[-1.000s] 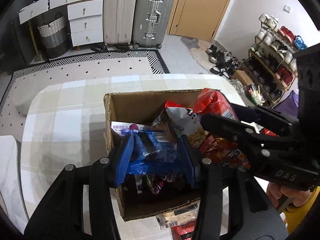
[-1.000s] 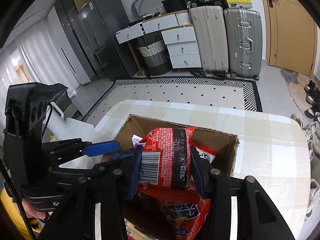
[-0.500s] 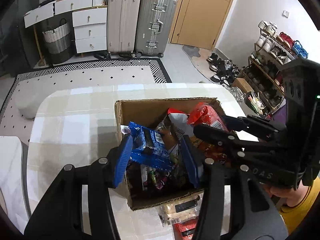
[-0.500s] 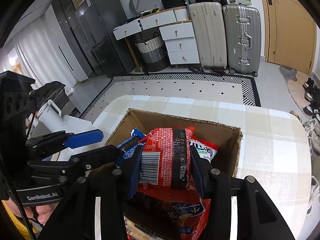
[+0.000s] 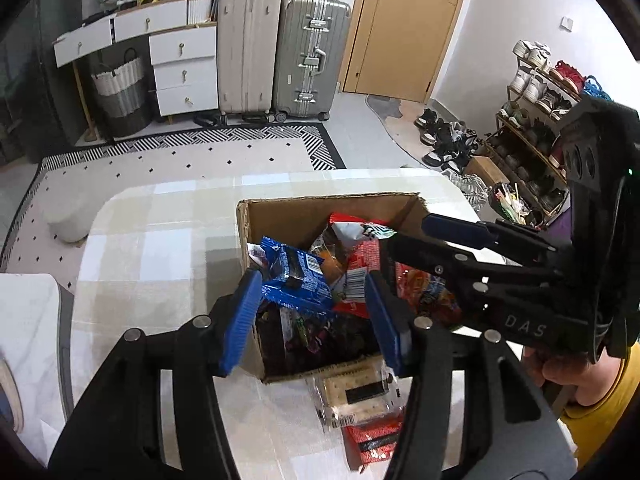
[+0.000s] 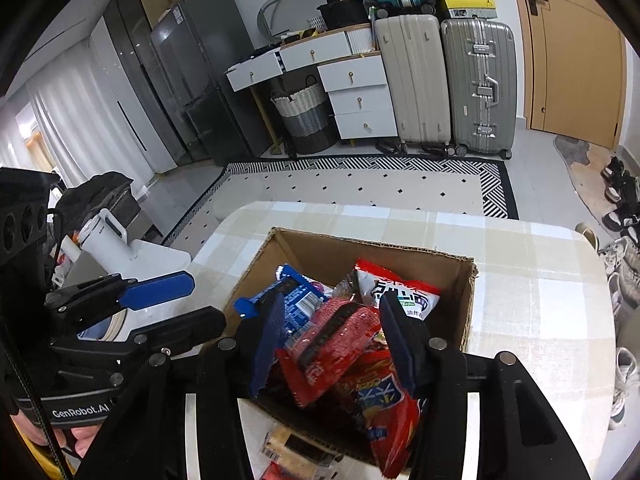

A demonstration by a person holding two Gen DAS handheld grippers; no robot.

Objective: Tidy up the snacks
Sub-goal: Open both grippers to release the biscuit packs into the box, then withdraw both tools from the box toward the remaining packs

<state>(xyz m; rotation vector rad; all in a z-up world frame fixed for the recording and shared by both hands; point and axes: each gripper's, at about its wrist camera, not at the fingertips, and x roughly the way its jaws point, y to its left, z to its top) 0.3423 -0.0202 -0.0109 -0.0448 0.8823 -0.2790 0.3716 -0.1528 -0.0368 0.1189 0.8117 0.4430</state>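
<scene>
An open cardboard box [image 5: 320, 202] [image 6: 372, 246] stands on the checked table and holds several snack bags. A blue packet [image 5: 294, 280] [image 6: 296, 300] lies in it, on top at the left. My left gripper [image 5: 312, 320] hovers over it with its jaws opening, and its pads do not press the packet. A red packet [image 6: 336, 336] [image 5: 358, 276] lies tilted in the box between the fingers of my right gripper [image 6: 334, 340]. Those jaws are opening too and are off the packet. Each gripper shows in the other's view, the left gripper [image 6: 208, 300] and the right gripper [image 5: 404, 232].
On the table in front of the box lie a clear cracker pack [image 5: 356, 392] and a red packet [image 5: 372, 440]. A white and red chip bag [image 6: 396, 292] leans at the back of the box. A white chair [image 6: 132, 248] stands to the left. A hand [image 5: 560, 368] holds the right gripper.
Both grippers were shut on their packets and have let them go into the box. The red packet has tipped over. The left gripper has lifted and drawn back from the box.
</scene>
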